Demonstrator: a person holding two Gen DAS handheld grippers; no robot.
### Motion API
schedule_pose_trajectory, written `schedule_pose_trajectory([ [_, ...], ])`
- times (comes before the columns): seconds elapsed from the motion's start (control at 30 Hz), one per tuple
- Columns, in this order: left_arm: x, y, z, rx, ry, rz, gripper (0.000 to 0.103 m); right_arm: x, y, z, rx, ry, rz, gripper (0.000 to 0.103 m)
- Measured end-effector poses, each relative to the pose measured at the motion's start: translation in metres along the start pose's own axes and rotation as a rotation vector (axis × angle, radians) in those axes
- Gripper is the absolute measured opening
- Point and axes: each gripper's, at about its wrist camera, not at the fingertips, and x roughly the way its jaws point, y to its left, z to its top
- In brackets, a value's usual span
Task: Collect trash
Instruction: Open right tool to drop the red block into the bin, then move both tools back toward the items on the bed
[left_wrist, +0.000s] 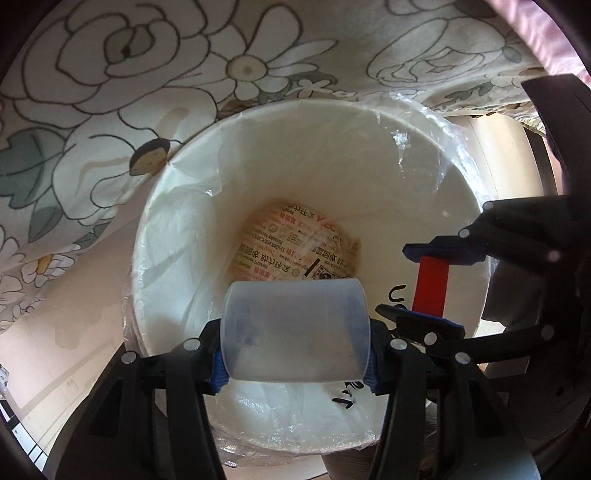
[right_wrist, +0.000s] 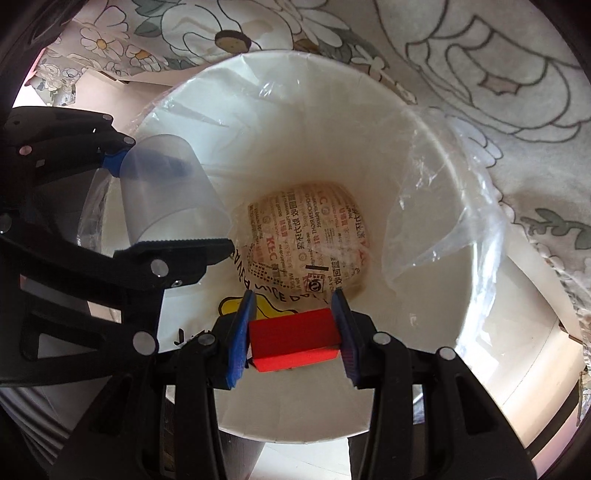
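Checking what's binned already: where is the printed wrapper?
In both views the wrapper lies at the bottom of the white bin.

Printed wrapper (right_wrist: 306, 236) in bin (right_wrist: 424, 155), beside floral cloth (right_wrist: 480, 55).

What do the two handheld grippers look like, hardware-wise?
Both match: the left gripper and right gripper have black plastic linkage arms with cut-out slots, round silver pivot pins, and ridged blue pads on the fingertips. No cables, markings or sleeves show.
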Motion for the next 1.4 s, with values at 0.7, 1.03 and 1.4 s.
schedule_pose_trajectory([
  [0.7,-0.001,0.006,0.004,-0.089,0.003,-0.047,0.079,0.008,-0.009,0.009,0.035,-0.022,0.011,0.07],
  [1.03,-0.045,-0.007,-0.013,-0.036,-0.095,0.025,0.079,-0.031,-0.005,-0.011,0.038,-0.103,-0.02,0.07],
  [1.4,-0.177,-0.036,-0.04,0.058,-0.341,0.12,0.079,-0.169,0.0,-0.046,0.037,-0.334,-0.104,0.07],
])
